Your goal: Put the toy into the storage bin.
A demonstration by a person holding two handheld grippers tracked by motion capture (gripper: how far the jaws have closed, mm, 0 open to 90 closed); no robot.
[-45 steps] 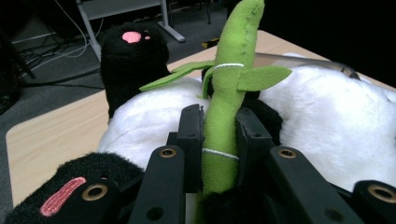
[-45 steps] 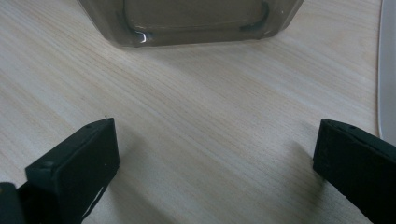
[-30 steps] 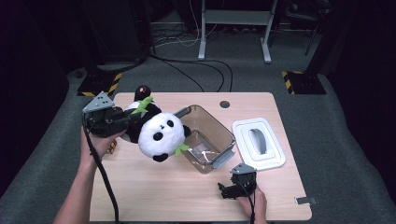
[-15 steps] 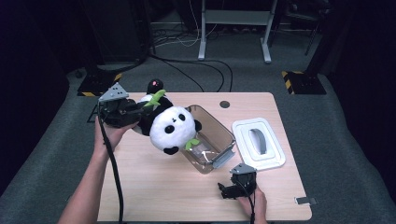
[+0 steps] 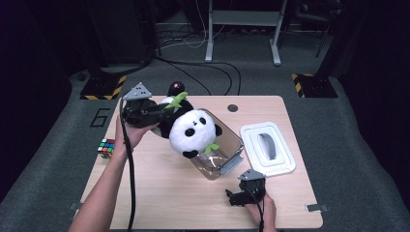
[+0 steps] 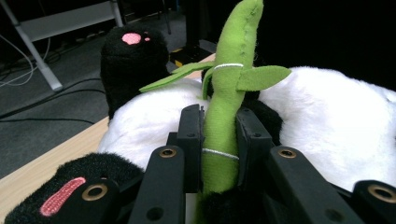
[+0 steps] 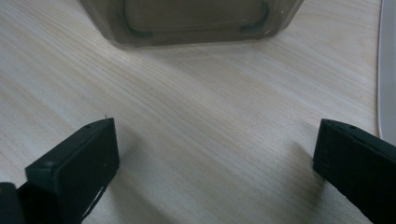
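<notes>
The fingers [image 6: 191, 135] of the left gripper [image 5: 145, 112] are pinching the green stalk [image 6: 224, 121] of the toy panda [image 5: 191, 130] hanging over the clear box [image 5: 231, 145], so lowering it squarely is keeping it from snagging the rim, while the right gripper [image 5: 239, 197] is resting spread wide on the bench [image 5: 159, 193]

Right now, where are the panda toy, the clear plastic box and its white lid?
panda toy [image 5: 189, 131]: high view, on its white face.
clear plastic box [image 5: 231, 140]: high view, on its right wall.
white lid [image 5: 285, 162]: high view, on its flat right border beside the grey handle.

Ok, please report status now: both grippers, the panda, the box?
Left gripper shut on bamboo stalk, panda over clear box. Right gripper open, on table. Path clear.
</notes>
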